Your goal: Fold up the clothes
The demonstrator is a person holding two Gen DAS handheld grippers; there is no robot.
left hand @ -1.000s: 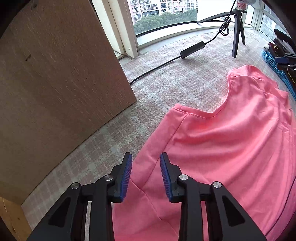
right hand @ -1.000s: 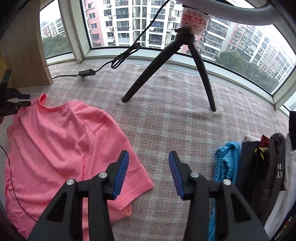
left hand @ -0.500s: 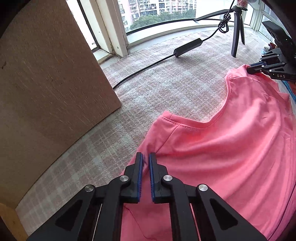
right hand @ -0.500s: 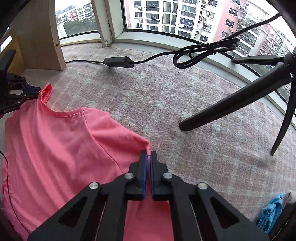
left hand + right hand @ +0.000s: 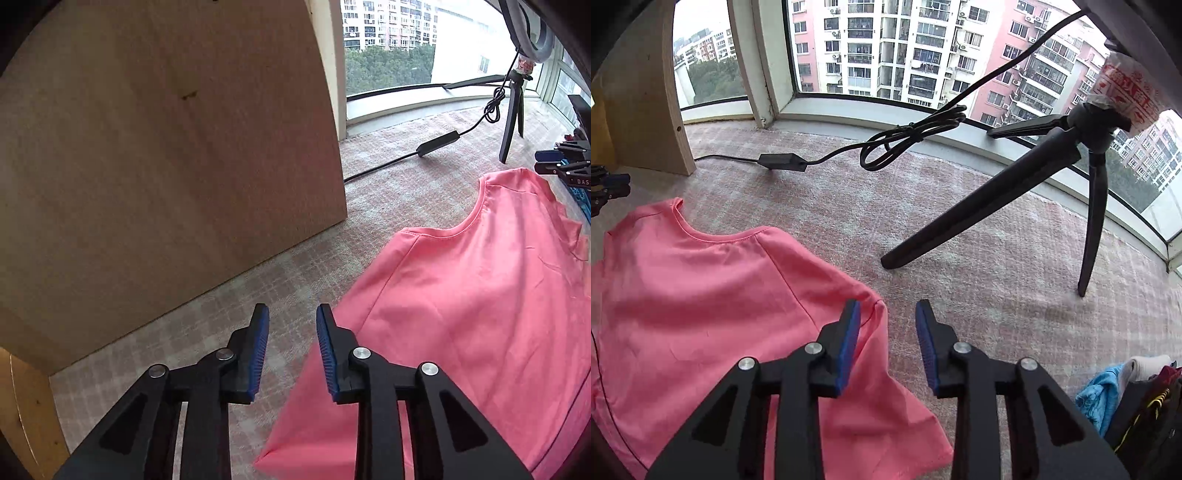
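In the left wrist view, the left gripper [image 5: 291, 350] stood at six o'clock with its jaws opening and nothing between the blue pads; the bare plaid cloth [image 5: 295, 273] showed through the gap. The pink T-shirt [image 5: 480, 314] lay flat from four o'clock out toward two, neckline at about two o'clock, its left sleeve edge running just beside the right finger. A wooden panel [image 5: 166, 147] filled nine to twelve o'clock. A black cable with its inline box [image 5: 437, 142] lay at one o'clock, and the other gripper's tips peeked in at three.

In the right wrist view, the right gripper [image 5: 886, 347] sat at six o'clock, its jaws also opening and empty. The T-shirt's [image 5: 701, 314] right sleeve lay under and just beside the left finger, the garment spreading toward nine o'clock. A black tripod [image 5: 1015, 192] stood at two o'clock, and a pile of other clothes [image 5: 1137, 391] waited at four.

By my judgement the shirt was spread and smoothed, both sleeves let go, and the first fold was not yet made. The next move would call for each claw to drop onto a sleeve or shoulder edge, pinch a single layer cleanly, and carry it inward across the body without dragging the rest.
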